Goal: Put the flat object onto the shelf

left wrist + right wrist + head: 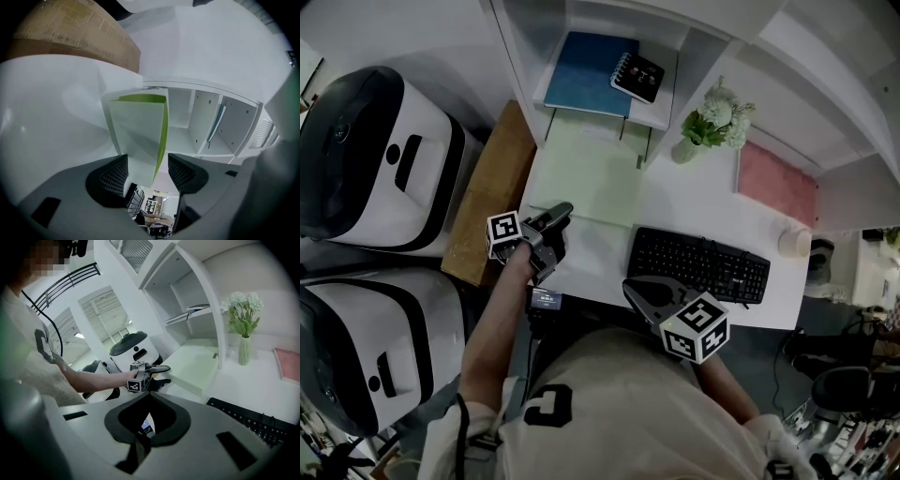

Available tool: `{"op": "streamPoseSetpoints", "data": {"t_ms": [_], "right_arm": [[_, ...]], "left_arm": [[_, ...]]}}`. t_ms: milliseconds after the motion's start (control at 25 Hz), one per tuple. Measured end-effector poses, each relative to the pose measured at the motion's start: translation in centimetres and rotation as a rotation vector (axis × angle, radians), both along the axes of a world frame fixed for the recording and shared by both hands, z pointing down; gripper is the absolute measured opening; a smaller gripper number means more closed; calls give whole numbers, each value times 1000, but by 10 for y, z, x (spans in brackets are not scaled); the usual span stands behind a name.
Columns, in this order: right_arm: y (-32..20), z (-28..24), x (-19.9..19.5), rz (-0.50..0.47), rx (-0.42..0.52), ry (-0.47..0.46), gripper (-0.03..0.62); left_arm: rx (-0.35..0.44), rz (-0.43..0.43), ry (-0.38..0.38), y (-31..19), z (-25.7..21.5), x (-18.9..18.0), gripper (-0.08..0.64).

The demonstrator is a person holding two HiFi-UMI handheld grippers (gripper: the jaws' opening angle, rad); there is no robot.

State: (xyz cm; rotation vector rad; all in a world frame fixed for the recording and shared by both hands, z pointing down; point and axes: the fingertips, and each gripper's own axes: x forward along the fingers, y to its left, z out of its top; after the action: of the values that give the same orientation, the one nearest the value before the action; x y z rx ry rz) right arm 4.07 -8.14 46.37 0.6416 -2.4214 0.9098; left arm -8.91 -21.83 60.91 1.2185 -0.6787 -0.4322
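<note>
Desk (694, 202): white, and it carries everything below.
Shelf (514, 56): white compartments along the desk's far edge, with a blue book (586, 75) lying on a raised board.
Flat object (586, 178): pale green. It lies on the desk's left part, its far end under that raised board.
Keyboard (698, 262): black, near right of the flat object.
Left gripper (558, 211): jaws part-way apart, pinching the flat object's near-left corner between its pads.
Right gripper (630, 286): jaws pressed together and empty, at the desk's near edge by the keyboard.
</note>
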Motion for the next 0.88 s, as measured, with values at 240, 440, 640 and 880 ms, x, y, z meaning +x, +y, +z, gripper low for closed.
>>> {"op": "streamPoseSetpoints", "data": {"t_ms": [240, 440, 640, 880], "right_arm": [[2, 1, 2, 11, -3, 4, 12], [2, 0, 4, 18, -5, 5, 12], [0, 1, 4, 18, -6, 4, 12], [0, 3, 2, 13, -10, 6, 12]], "left_arm": [[-17, -1, -5, -2, 1, 0, 279], [12, -1, 5, -7, -4, 3, 279], [17, 3, 2, -10, -5, 4, 279], [11, -2, 10, -12, -4, 5, 279]]}}
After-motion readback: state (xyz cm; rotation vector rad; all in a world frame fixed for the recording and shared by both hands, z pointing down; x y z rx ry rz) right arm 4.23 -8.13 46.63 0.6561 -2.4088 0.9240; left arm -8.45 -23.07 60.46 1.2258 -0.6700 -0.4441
